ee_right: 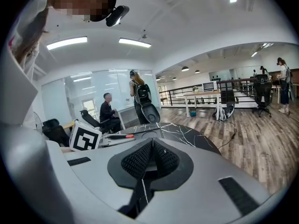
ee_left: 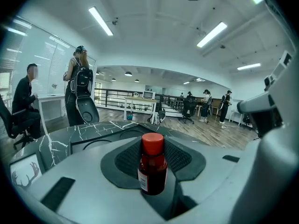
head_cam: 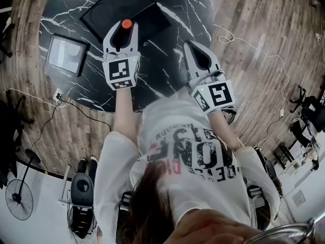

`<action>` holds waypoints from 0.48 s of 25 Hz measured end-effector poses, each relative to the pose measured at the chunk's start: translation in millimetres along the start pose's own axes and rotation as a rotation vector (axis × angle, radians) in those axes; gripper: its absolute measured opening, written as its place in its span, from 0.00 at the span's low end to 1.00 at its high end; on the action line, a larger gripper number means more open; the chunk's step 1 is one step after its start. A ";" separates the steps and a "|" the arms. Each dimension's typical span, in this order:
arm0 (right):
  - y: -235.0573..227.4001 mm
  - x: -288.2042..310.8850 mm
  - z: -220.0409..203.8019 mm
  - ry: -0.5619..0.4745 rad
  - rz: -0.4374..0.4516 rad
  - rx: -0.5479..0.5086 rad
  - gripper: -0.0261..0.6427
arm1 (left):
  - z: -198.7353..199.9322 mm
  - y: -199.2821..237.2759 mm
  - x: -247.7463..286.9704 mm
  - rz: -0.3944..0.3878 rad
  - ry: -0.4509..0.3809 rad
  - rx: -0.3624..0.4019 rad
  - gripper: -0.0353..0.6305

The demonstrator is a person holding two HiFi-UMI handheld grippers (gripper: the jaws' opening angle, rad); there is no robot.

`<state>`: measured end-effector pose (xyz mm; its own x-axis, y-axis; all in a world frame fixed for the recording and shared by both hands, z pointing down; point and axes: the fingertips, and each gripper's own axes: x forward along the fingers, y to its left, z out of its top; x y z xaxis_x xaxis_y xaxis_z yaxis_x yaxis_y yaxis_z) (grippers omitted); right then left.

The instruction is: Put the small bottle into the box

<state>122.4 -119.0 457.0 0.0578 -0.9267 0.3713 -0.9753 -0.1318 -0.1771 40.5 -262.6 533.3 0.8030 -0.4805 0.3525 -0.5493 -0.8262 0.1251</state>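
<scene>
A small dark bottle (head_cam: 125, 28) with a red cap stands upright between the jaws of my left gripper (head_cam: 122, 30), which is shut on it. In the left gripper view the bottle (ee_left: 152, 164) fills the gap between the black pads. It hangs over the near edge of the flat black box (head_cam: 109, 9) on the round marble table (head_cam: 167, 70); the box's rim (ee_left: 93, 139) shows just beyond the jaws. My right gripper (head_cam: 195, 52) hovers over the table to the right, shut with its ribbed pads (ee_right: 161, 158) touching and nothing between them.
A framed picture (head_cam: 66, 54) with antlers on it lies on the table left of the box. A power strip (head_cam: 58, 96) and cables lie on the wood floor around the table. People, chairs and desks stand far off in the room.
</scene>
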 end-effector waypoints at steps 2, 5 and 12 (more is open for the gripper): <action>-0.5 -0.5 -0.4 0.001 -0.002 0.000 0.04 | -3.0 -1.1 2.0 0.000 0.006 0.002 0.27; -0.3 -0.3 -0.4 0.002 -0.003 0.000 0.04 | -7.4 -1.8 3.2 0.000 0.015 0.000 0.27; 1.0 1.7 -2.5 0.008 0.000 -0.002 0.04 | -16.9 -1.8 5.2 0.000 0.022 0.010 0.27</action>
<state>121.0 -119.9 459.8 0.0556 -0.9239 0.3786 -0.9758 -0.1306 -0.1754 41.7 -258.6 550.5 0.7978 -0.4739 0.3726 -0.5467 -0.8292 0.1160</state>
